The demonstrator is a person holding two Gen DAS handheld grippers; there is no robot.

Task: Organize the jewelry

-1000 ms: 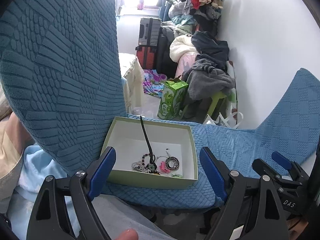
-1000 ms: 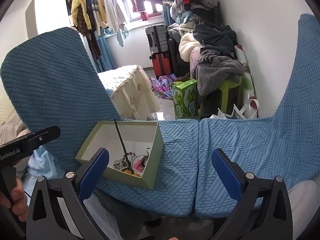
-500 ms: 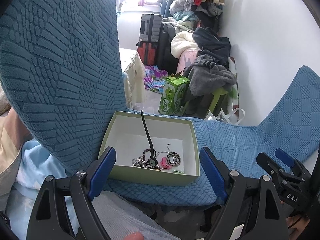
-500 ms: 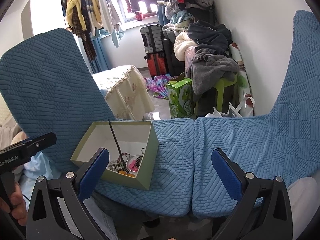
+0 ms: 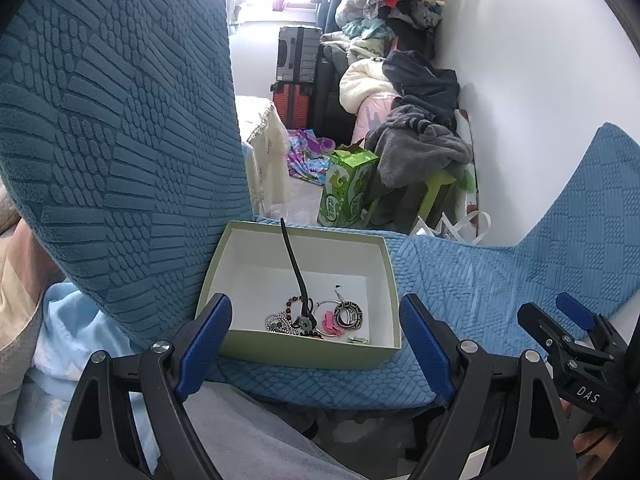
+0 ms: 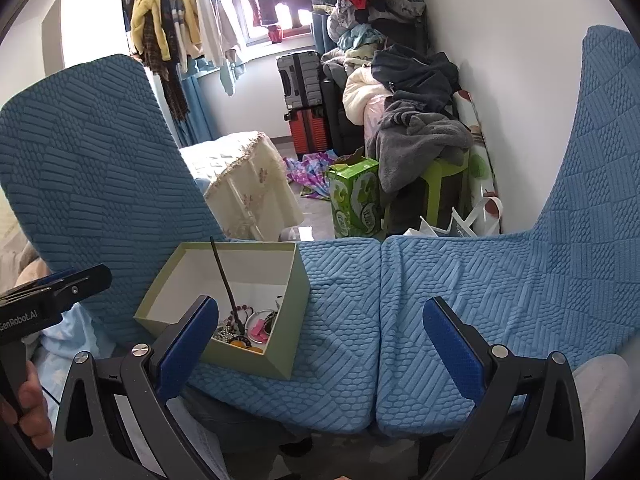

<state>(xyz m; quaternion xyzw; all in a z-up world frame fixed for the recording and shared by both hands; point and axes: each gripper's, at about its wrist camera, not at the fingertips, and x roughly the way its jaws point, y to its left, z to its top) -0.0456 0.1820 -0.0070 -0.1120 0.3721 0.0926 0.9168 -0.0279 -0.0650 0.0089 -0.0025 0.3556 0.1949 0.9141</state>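
A pale green box (image 5: pixel 256 344) with a white inside sits on the blue quilted sofa seat (image 5: pixel 460 280). In it lie a heap of jewelry (image 5: pixel 316 318): bead strings, a silver chain, rings, a pink piece, and a long black stick (image 5: pixel 294 264) leaning up out of the heap. My left gripper (image 5: pixel 316 340) hangs open just in front of the box, nothing between its blue pads. In the right wrist view the box (image 6: pixel 288 320) lies to the left, and my right gripper (image 6: pixel 320 344) stands open over the seat with nothing in it.
A tall blue backrest (image 5: pixel 112 120) rises left of the box, and another (image 6: pixel 592 168) at the right. Beyond the seat edge stand a green carton (image 6: pixel 354 200), a green stool under clothes (image 6: pixel 440 184), suitcases (image 6: pixel 302 80) and a cloth-covered table (image 6: pixel 244 184).
The left wrist view has crept slightly nearer the box, which sits a little lower and larger in frame. In the right wrist view the box has slid slightly left. Both grippers stay open.
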